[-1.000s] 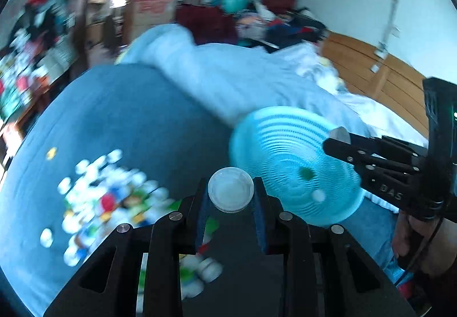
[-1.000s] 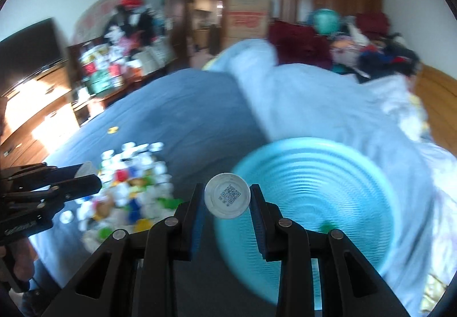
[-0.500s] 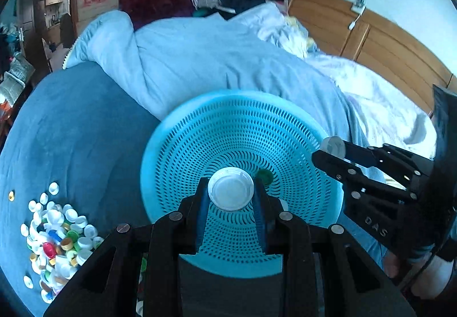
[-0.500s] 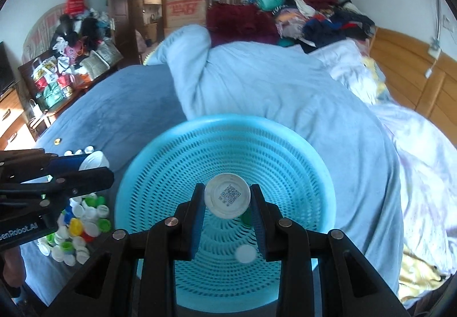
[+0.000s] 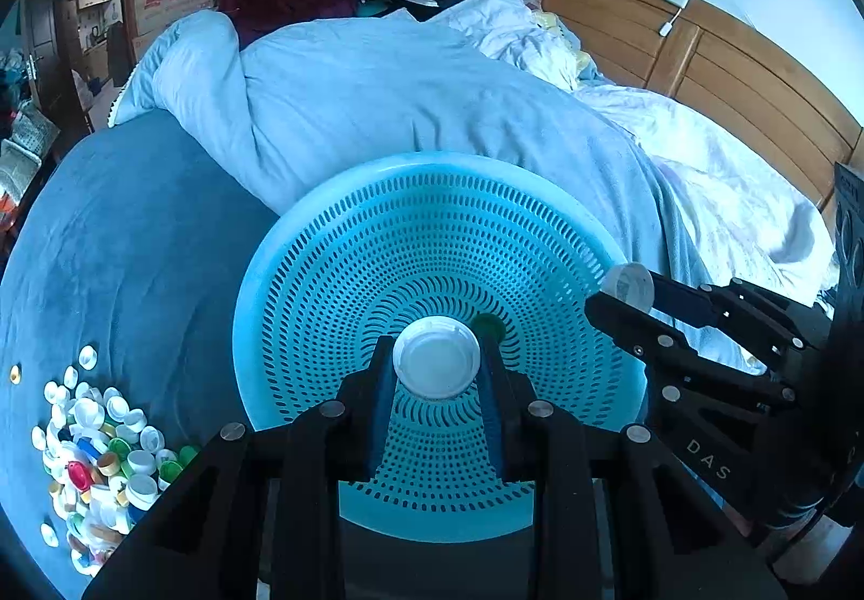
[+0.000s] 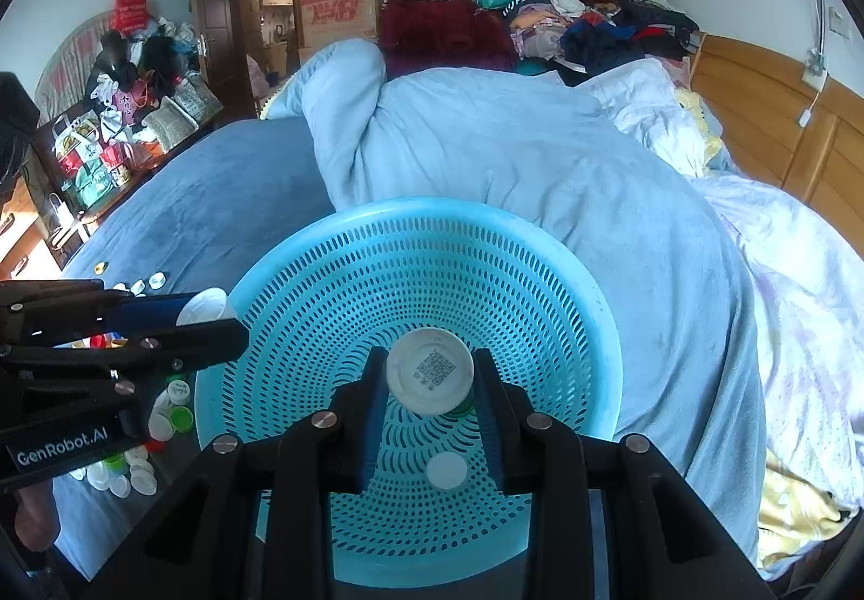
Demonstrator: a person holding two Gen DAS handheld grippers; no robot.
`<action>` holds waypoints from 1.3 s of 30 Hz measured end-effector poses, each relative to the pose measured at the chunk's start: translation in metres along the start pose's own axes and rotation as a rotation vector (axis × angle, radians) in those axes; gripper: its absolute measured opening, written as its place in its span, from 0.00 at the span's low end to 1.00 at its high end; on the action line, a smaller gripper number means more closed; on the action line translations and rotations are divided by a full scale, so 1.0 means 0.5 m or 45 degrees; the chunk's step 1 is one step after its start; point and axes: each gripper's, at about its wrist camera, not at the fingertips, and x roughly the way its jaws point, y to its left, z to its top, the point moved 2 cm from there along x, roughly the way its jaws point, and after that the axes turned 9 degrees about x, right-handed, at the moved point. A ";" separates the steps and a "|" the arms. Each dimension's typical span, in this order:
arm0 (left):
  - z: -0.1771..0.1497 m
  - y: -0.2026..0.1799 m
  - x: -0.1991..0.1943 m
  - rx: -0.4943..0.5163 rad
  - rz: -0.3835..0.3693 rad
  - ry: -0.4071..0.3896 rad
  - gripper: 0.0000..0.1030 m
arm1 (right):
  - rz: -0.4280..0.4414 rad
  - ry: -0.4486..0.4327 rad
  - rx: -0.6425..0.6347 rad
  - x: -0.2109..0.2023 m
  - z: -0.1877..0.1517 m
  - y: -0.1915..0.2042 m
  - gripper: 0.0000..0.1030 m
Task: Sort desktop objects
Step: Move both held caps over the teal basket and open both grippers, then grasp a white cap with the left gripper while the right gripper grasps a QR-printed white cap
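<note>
A turquoise perforated basket (image 5: 302, 276) (image 6: 540, 249) lies on the blue bed cover. My left gripper (image 5: 436, 357) is shut on a plain white bottle cap (image 5: 436, 356) and holds it above the basket's middle. My right gripper (image 6: 430, 376) is shut on a white cap with a QR code (image 6: 430, 373), also above the basket. A green cap (image 5: 488, 324) and a white cap (image 6: 446, 471) lie in the basket. A pile of mixed bottle caps (image 5: 97, 454) (image 6: 146, 438) lies left of the basket.
A rumpled light blue duvet (image 5: 405, 87) rises behind the basket, with white bedding (image 5: 729, 179) to the right. A wooden headboard (image 5: 729, 54) stands at the right. Clothes and cardboard boxes (image 6: 335, 0) are stacked at the back. A lone gold cap (image 5: 15, 373) lies far left.
Both grippers have swung right from the cap pile to above the basket, each still shut on its white cap. In the last half second they have drawn slightly closer.
</note>
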 end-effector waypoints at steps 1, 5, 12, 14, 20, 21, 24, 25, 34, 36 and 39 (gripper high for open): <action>-0.001 0.002 0.000 -0.004 0.004 -0.003 0.24 | 0.000 -0.002 0.000 -0.001 -0.001 0.000 0.33; -0.003 0.003 0.000 0.000 0.022 -0.012 0.40 | -0.022 -0.050 0.004 -0.012 0.001 -0.004 0.63; -0.005 0.013 -0.014 -0.010 0.046 -0.052 0.44 | -0.002 -0.112 0.007 -0.039 0.007 0.002 0.75; -0.014 0.026 -0.026 -0.016 0.058 -0.064 0.44 | 0.027 -0.141 0.015 -0.053 0.005 0.010 0.75; -0.163 0.172 -0.101 -0.132 0.168 -0.127 0.51 | 0.210 -0.213 -0.046 -0.104 -0.060 0.092 0.82; -0.209 0.209 -0.117 -0.161 0.204 -0.125 0.51 | 0.228 -0.209 -0.066 -0.106 -0.076 0.105 0.83; -0.359 0.323 -0.153 -0.292 0.318 -0.072 0.51 | 0.313 -0.170 -0.158 -0.114 -0.146 0.171 0.83; -0.414 0.361 -0.167 -0.342 0.359 -0.060 0.51 | 0.337 -0.152 -0.182 -0.115 -0.167 0.188 0.83; -0.764 0.537 -0.209 -0.712 0.529 0.084 0.51 | 0.464 0.116 -0.271 -0.067 -0.326 0.297 0.84; -0.779 0.535 -0.195 -0.709 0.514 0.094 0.51 | 0.475 0.148 -0.292 -0.062 -0.344 0.314 0.84; -0.795 0.543 -0.165 -0.732 0.512 0.118 0.51 | 0.478 0.180 -0.313 -0.058 -0.362 0.331 0.84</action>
